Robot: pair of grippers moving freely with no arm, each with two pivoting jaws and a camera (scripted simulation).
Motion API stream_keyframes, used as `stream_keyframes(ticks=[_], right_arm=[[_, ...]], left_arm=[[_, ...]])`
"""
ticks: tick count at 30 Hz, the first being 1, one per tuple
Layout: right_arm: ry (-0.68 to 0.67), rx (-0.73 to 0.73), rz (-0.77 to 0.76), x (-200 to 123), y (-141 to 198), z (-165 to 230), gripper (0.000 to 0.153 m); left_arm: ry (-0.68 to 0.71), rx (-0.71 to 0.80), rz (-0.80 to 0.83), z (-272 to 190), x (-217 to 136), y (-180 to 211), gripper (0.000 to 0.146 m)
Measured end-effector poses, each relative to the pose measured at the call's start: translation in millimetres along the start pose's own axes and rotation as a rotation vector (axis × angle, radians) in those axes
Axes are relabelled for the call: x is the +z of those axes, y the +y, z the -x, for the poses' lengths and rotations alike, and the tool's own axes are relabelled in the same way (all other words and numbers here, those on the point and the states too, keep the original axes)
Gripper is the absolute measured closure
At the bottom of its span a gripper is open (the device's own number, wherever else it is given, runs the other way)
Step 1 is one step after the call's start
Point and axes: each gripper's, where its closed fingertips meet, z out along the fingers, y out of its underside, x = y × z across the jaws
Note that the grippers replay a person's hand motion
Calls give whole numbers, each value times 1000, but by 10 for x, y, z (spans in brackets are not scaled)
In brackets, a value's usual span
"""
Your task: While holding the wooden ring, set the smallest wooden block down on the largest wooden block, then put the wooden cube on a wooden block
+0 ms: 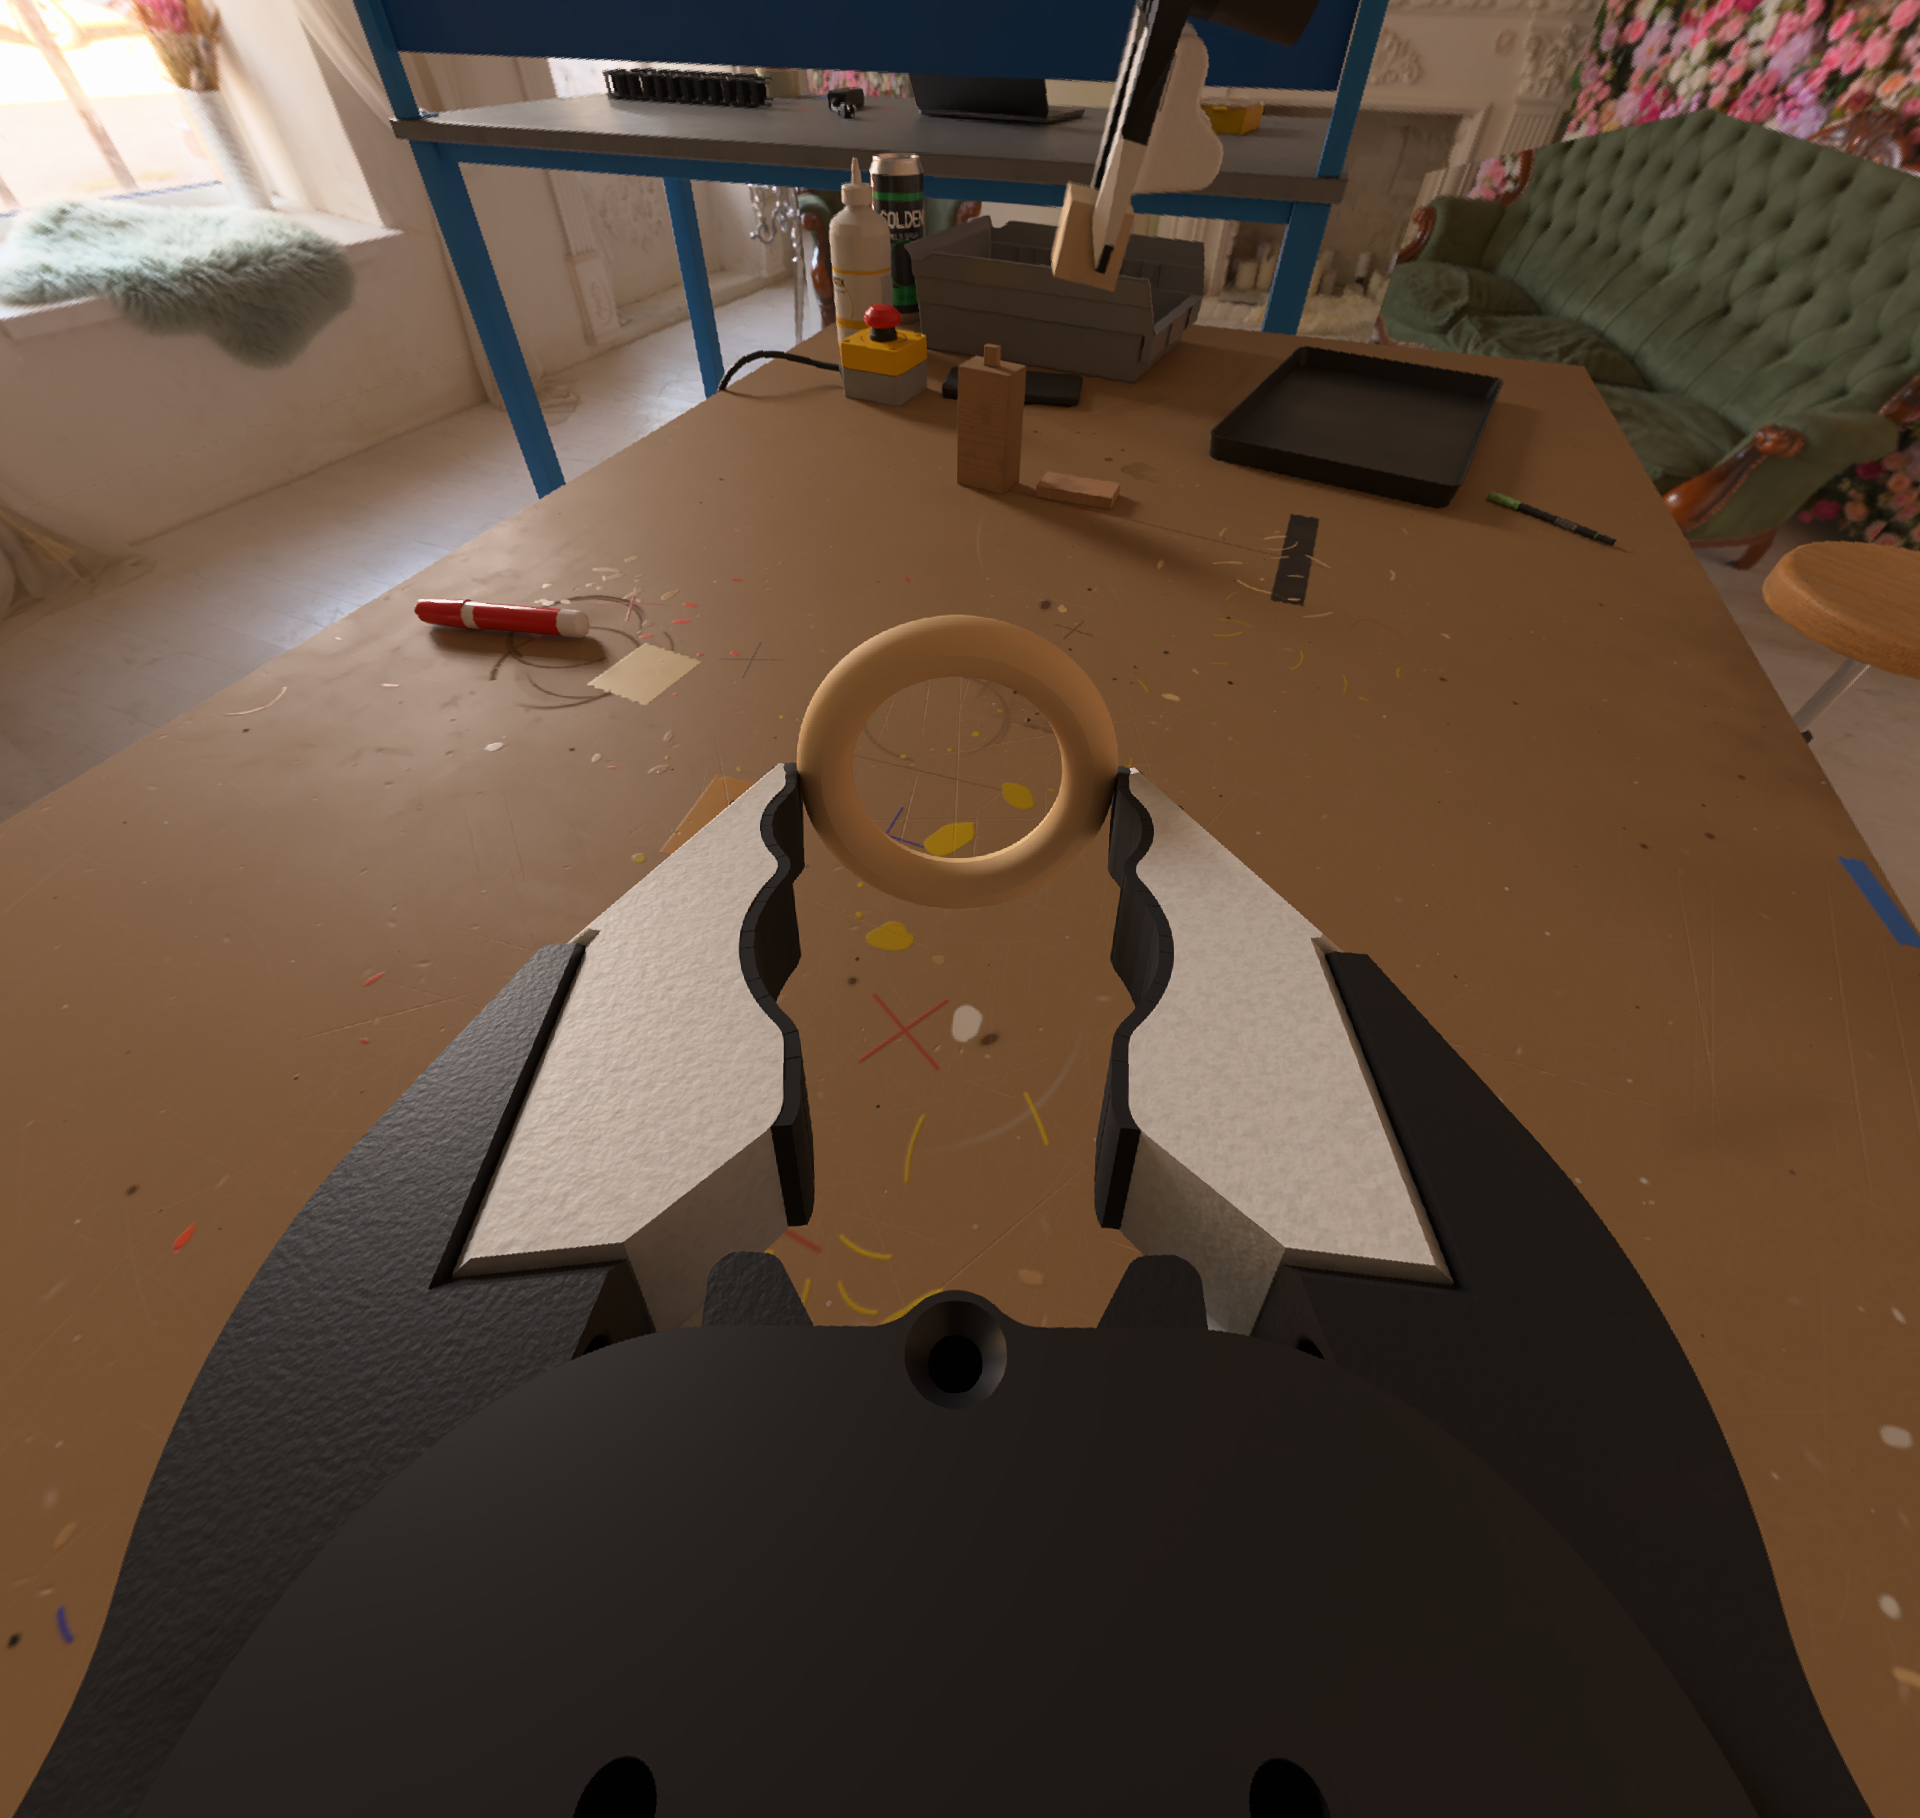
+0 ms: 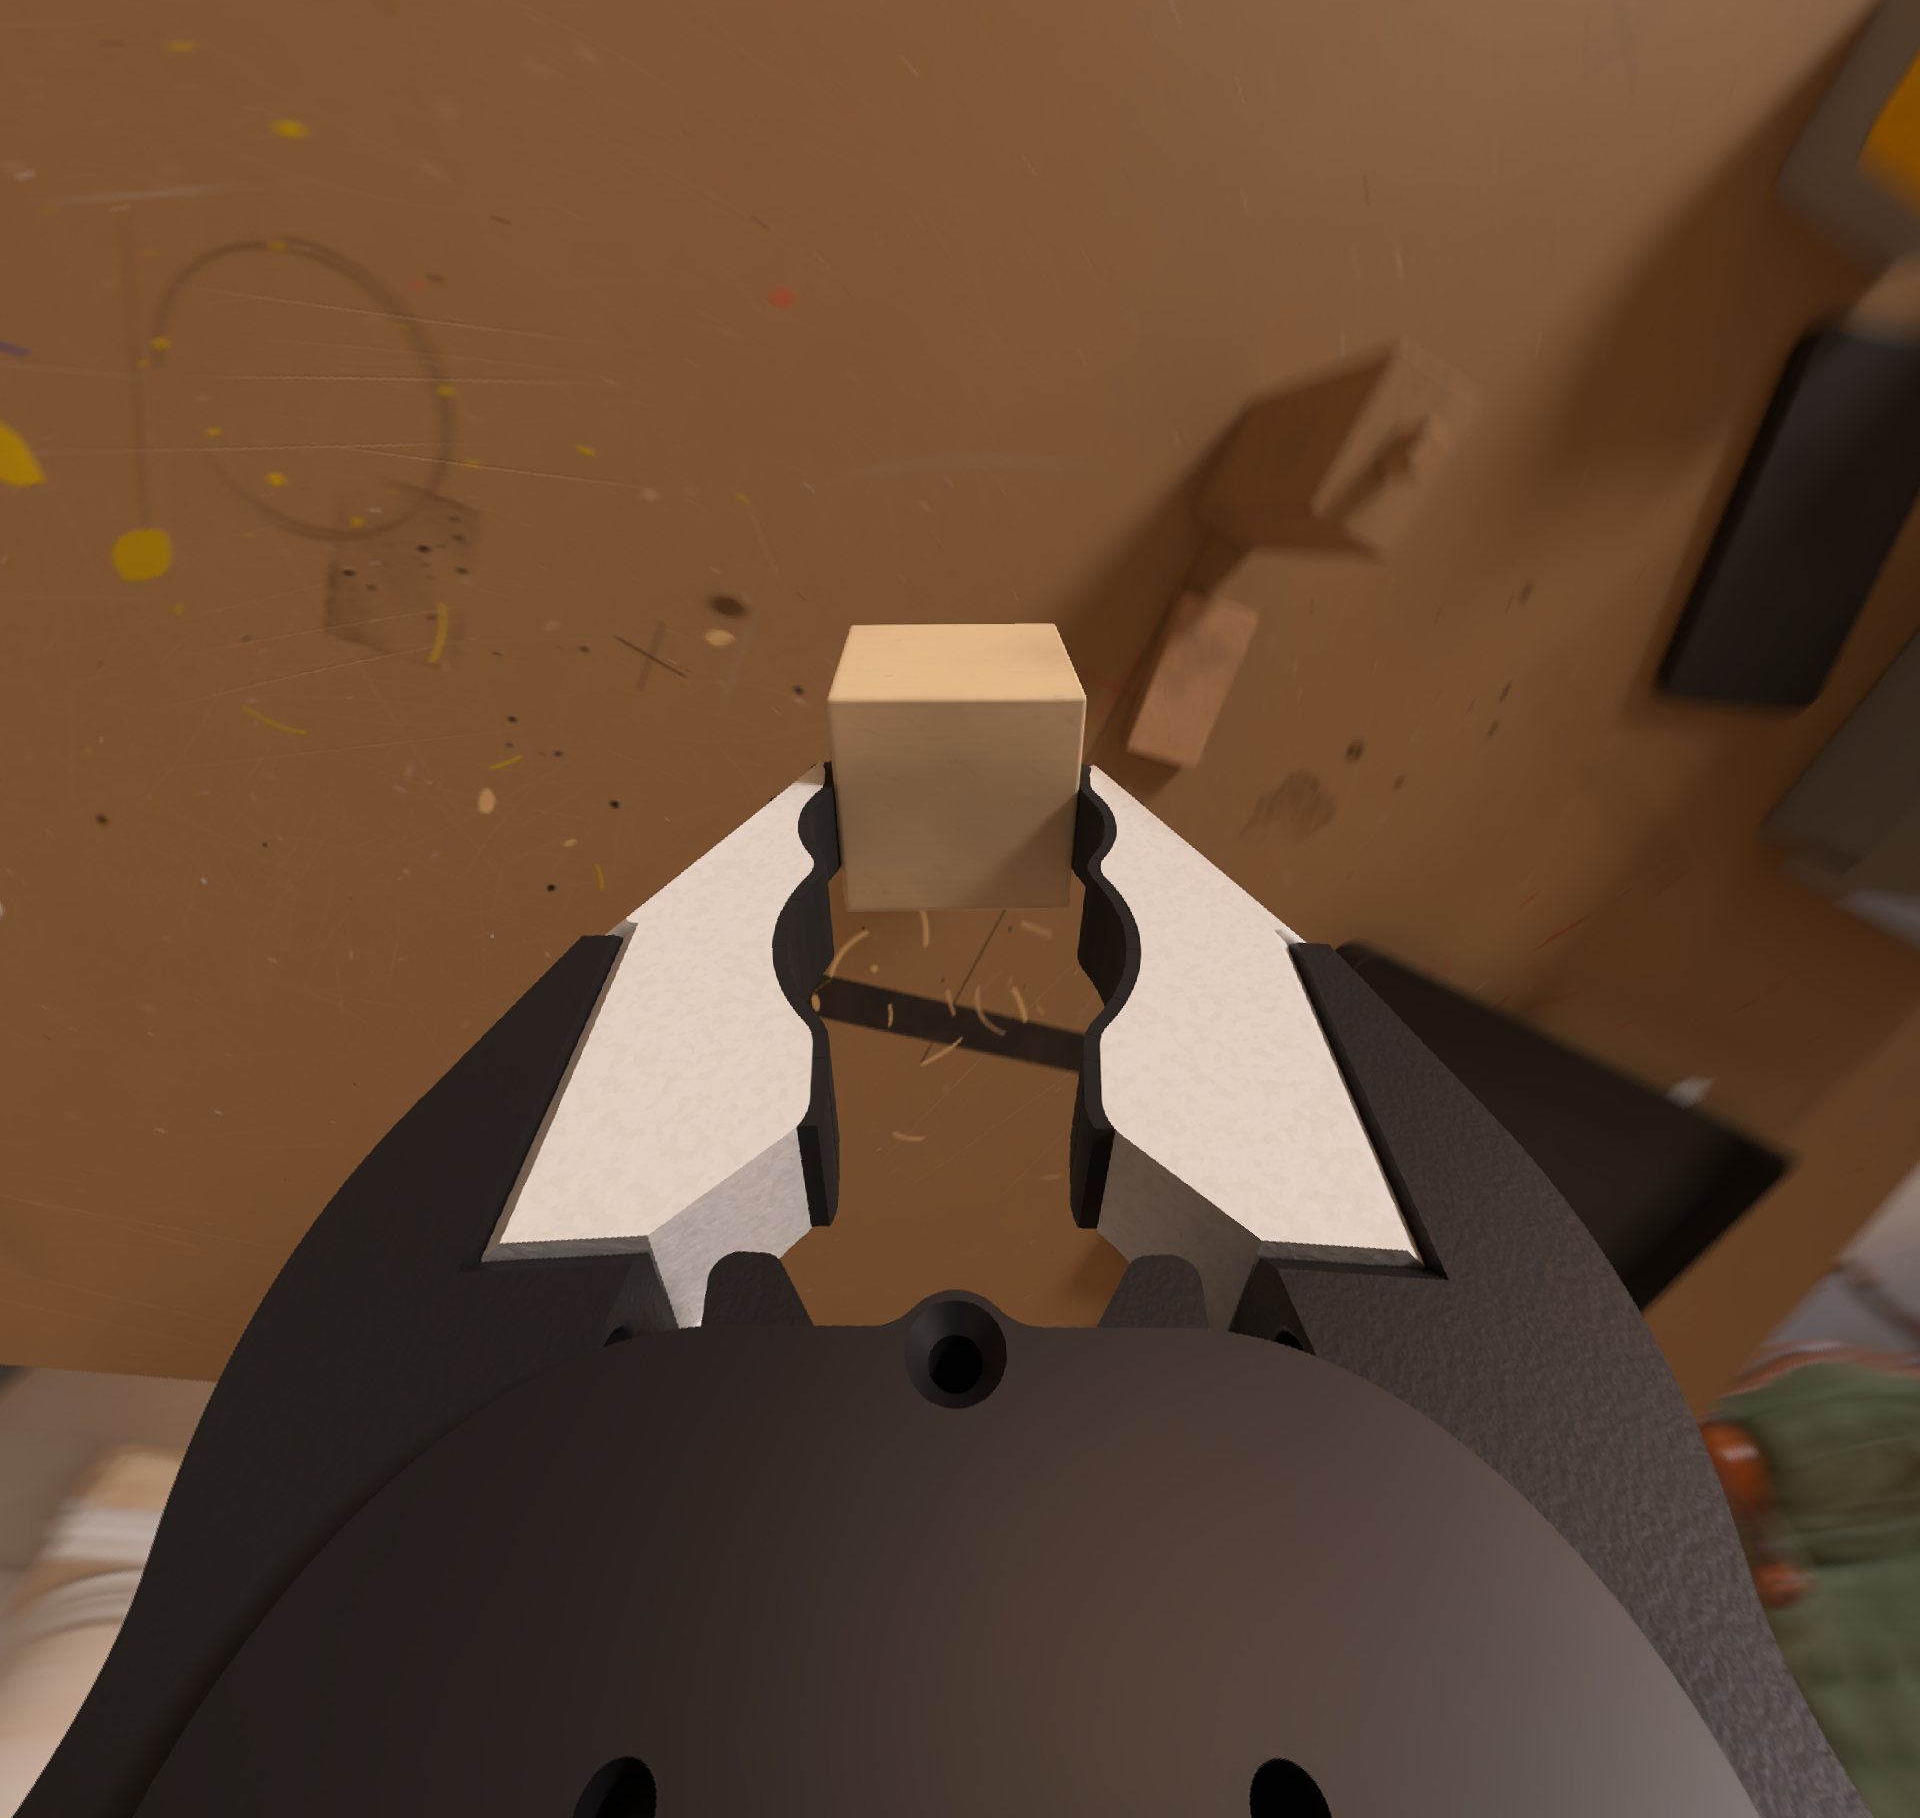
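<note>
My left gripper [image 1: 956, 781] is shut on the wooden ring [image 1: 831, 719] and holds it above the brown table [image 1: 416, 937]. At the far end stands the tall wooden block [image 1: 987, 438] with a small wooden block [image 1: 992, 355] on its top. A flat reddish wooden block [image 1: 1077, 488] lies beside it. My right gripper [image 2: 956, 792] is shut on the wooden cube [image 2: 956, 760], high over the table. Below it, blurred, are the tall block [image 2: 1299, 469] and the flat block [image 2: 1195, 677]. The right gripper [image 1: 1091, 251] also shows in the left wrist view, above and behind the blocks.
A red marker [image 1: 499, 617] lies at the left. A black tray [image 1: 1361, 423], a grey bin [image 1: 1049, 303], a yellow box with a red button [image 1: 883, 355], a glue bottle [image 1: 857, 246] and a can [image 1: 897, 210] stand at the far end. A green pen [image 1: 1548, 516] lies near the right edge.
</note>
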Motion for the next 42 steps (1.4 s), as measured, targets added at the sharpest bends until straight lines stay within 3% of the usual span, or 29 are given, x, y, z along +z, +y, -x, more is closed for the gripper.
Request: stream_keyframes(ticks=[5,13,28,30,31,37,42], right_arm=[[-72,248,76,594,469,-557,108],[-66,328,110,1362,653,-946,108],[-66,303,154,1785,591,-979,108],[-67,294,160,1826,606,-961,80],[-69,286,157,1840,607,-955,74],[-50,243,97,1711,591,-961,45],[1,220,73,1262,645,-949,25]], left_arm=[[6,11,23,-58,77,28,87],[-1,9,62,-14,179,113,87],[2,-23,95,90,267,229,87],[4,-22,98,85,272,235,87],[5,-22,100,82,273,237,87],[7,-14,94,54,254,208,87],[-1,-1,81,35,191,161,87]])
